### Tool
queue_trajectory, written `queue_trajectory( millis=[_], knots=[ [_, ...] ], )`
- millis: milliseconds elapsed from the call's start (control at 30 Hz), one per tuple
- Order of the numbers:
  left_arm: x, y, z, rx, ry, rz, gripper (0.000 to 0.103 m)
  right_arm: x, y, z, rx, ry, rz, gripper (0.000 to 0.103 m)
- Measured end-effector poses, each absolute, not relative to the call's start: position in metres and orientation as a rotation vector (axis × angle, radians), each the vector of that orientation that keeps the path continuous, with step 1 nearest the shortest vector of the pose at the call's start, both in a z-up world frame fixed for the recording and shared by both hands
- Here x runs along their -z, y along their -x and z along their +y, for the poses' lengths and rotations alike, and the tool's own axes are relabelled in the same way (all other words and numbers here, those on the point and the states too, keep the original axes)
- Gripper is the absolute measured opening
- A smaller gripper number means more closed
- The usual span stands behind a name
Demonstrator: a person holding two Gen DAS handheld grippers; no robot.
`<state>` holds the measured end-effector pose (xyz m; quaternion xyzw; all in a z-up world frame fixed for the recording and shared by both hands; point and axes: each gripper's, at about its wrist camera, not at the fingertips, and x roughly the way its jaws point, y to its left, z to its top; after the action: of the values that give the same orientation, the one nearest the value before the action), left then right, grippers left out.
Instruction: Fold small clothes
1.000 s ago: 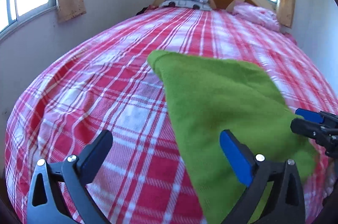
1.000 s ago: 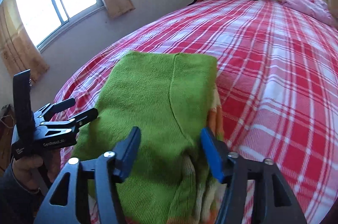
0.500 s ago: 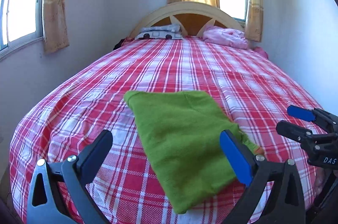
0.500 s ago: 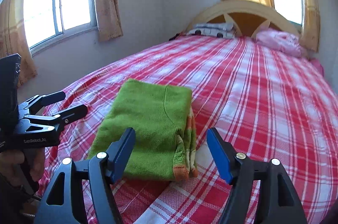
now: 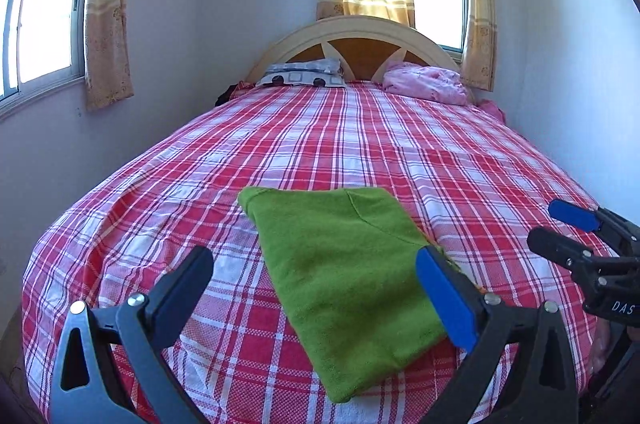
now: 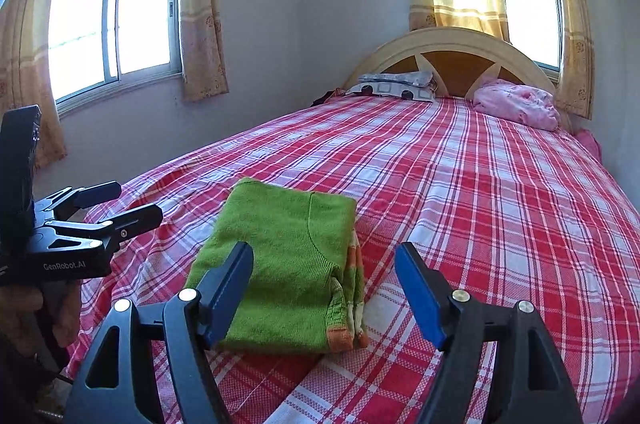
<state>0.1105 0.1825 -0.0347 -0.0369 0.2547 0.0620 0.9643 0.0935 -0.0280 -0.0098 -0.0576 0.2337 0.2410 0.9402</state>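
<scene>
Lying folded on the bed [image 5: 320, 144], the green garment [image 5: 344, 264] sits ahead of both tongs, left [image 5: 316, 288] and right [image 6: 324, 292], spread wide, gripping nothing.

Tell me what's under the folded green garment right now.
The green garment lies on the red plaid bedsheet. Orange-and-pale striped layers peek from its right edge; whatever else is folded beneath is covered. Neither claw touches it.

Left tongs [image 6: 116, 204] read "GenRobot.AI"; right tongs [image 5: 560, 228] "DAS".
</scene>
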Motion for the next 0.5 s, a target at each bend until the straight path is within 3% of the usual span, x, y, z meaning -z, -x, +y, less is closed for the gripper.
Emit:
queue_trajectory(
  millis=[500],
  knots=[
    [0.0368,-0.1089,0.1824,-0.129,0.070,0.518,0.103,0.0074,-0.0894,-0.0281,-0.507,0.108,0.460,0.074]
  ],
)
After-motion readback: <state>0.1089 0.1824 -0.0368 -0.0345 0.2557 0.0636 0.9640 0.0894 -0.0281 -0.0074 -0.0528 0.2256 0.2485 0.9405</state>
